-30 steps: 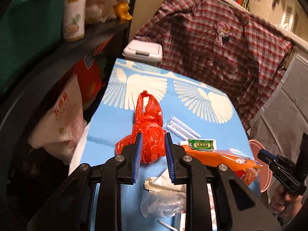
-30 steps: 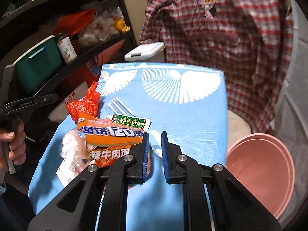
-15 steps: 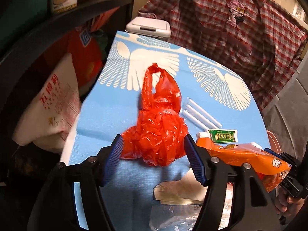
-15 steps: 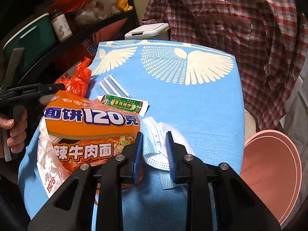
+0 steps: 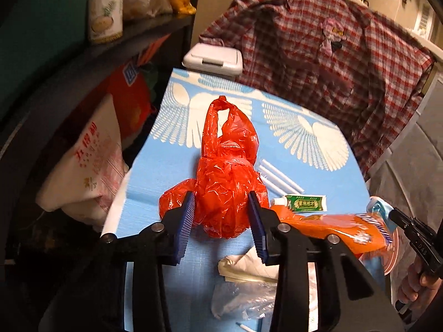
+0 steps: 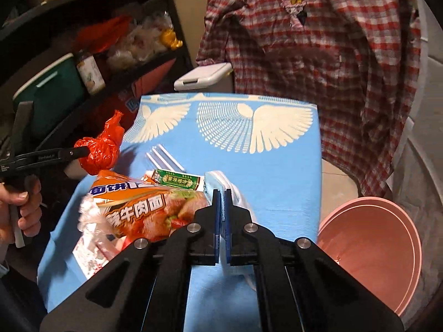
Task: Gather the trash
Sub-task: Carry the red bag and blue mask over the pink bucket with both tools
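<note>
We see the left tool (image 5: 221,221) closing around the crumpled red plastic bag (image 5: 227,193), its blue pads against the bag's two sides near the left edge of the tabletop (image 6: 277,171), whose blue cover carries a white wing print. The bag's knotted handles stand up toward the far edge. Our right tool (image 6: 221,213) is pressed together on a light blue face mask (image 6: 218,178), whose pleated body rises above the pads and whose white strap hangs down beside them, near the middle of the tabletop. Just left of that tool lies an orange instant-noodle packet (image 6: 149,207), one end over a clear plastic wrapper (image 6: 91,232) toward the near left corner. Beyond the packet lie a small green-labelled tube (image 6: 177,178) and, next to it, three white sticks (image 6: 163,157), between the red bag and the mask. In the left view a crumpled white paper (image 5: 249,265) rests on the tabletop just behind the left tool's right finger, with clear plastic under it. A pink basin (image 6: 371,251) sits off the tabletop's right edge, lower than its surface. Past the far edge stands a white lidded bin (image 5: 213,59), and a red checked shirt (image 6: 318,55) hangs behind it. Dark shelves (image 6: 83,27) with jars and bags line the left side. A hand (image 6: 19,210) grips the left tool's handle.
</note>
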The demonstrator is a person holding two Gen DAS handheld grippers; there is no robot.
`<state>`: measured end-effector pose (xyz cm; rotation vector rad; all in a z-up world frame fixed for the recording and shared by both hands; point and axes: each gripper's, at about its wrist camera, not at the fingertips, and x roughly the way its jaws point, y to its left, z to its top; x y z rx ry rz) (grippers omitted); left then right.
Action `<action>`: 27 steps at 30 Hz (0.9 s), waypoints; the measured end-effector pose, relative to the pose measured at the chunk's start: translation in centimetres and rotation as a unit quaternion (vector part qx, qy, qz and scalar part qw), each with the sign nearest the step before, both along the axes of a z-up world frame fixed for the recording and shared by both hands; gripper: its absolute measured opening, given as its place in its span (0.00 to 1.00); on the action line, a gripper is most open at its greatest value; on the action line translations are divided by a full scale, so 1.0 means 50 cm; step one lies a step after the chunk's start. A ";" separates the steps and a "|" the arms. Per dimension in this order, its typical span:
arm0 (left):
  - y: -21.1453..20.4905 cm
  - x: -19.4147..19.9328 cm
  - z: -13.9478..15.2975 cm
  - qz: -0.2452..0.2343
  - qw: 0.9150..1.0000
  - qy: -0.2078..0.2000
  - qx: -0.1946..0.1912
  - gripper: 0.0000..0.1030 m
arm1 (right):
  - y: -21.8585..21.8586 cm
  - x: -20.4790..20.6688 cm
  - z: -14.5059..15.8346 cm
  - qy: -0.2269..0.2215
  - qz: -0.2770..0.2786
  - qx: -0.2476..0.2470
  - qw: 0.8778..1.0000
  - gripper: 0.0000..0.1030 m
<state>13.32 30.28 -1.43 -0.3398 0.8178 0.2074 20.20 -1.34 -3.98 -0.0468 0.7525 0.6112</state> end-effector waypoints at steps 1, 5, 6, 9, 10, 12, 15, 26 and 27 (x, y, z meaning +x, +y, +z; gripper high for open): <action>-0.002 -0.003 0.006 0.001 1.000 -0.003 0.001 0.37 | -0.006 -0.006 0.005 -0.003 -0.003 0.003 1.000 0.03; -0.017 -0.031 0.044 0.013 1.000 -0.026 0.008 0.37 | -0.031 -0.028 0.032 -0.016 -0.018 0.015 1.000 0.03; -0.020 -0.037 0.053 0.017 0.999 -0.032 0.009 0.37 | -0.036 -0.033 0.037 -0.019 -0.022 0.017 0.999 0.03; -0.031 -0.060 0.082 0.025 0.998 -0.057 0.007 0.37 | -0.063 -0.050 0.060 -0.032 -0.037 0.028 0.998 0.03; -0.034 -0.065 0.090 0.026 0.998 -0.062 0.005 0.37 | -0.074 -0.055 0.066 -0.035 -0.041 0.030 0.998 0.03; -0.050 -0.078 0.108 0.024 0.997 -0.077 -0.001 0.37 | -0.096 -0.066 0.080 -0.044 -0.053 0.033 0.997 0.03; -0.087 -0.087 0.128 0.010 0.996 -0.091 -0.004 0.37 | -0.131 -0.077 0.095 -0.049 -0.070 0.039 0.996 0.03; -0.270 -0.074 0.161 -0.078 0.991 -0.110 0.000 0.37 | -0.249 -0.086 0.177 -0.062 -0.124 0.029 0.990 0.03; -0.288 -0.069 0.161 -0.087 0.990 -0.110 0.000 0.37 | -0.257 -0.087 0.186 -0.067 -0.127 0.026 0.989 0.03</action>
